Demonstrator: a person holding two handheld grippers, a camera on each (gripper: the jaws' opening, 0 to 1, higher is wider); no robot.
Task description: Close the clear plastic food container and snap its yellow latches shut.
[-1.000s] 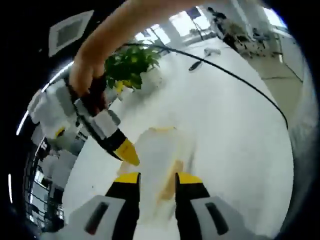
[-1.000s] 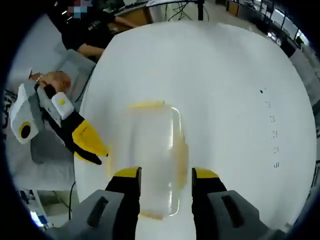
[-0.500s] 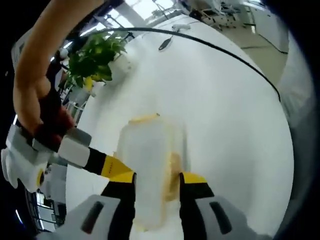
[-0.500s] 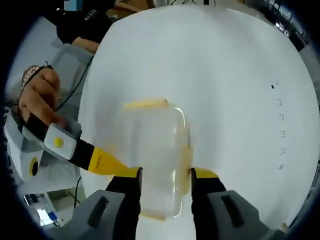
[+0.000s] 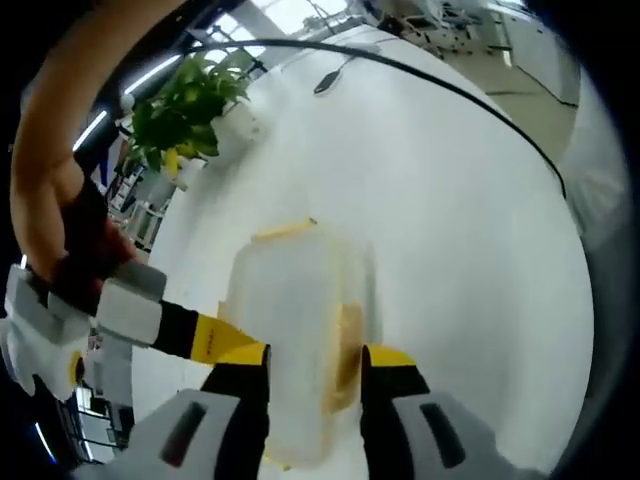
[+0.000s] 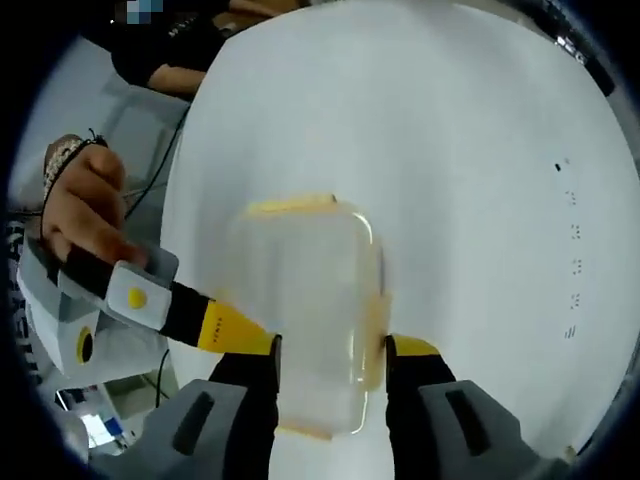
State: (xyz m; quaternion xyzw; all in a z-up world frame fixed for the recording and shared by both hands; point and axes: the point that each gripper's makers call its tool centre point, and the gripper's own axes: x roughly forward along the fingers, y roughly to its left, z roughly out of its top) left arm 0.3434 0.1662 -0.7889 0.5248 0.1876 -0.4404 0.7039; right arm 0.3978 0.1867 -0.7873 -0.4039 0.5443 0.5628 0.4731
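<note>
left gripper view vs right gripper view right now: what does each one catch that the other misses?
Left gripper view alone: a potted plant at the table's far edge and a black cable running across the tabletop.

Right gripper view alone: a seated person in a dark top beyond the table, and small dark marks on the tabletop.

Shared: the white table, the clear container with its yellow latches, each view's own jaws straddling it, and the other gripper coming in from the side, held by a hand.
</note>
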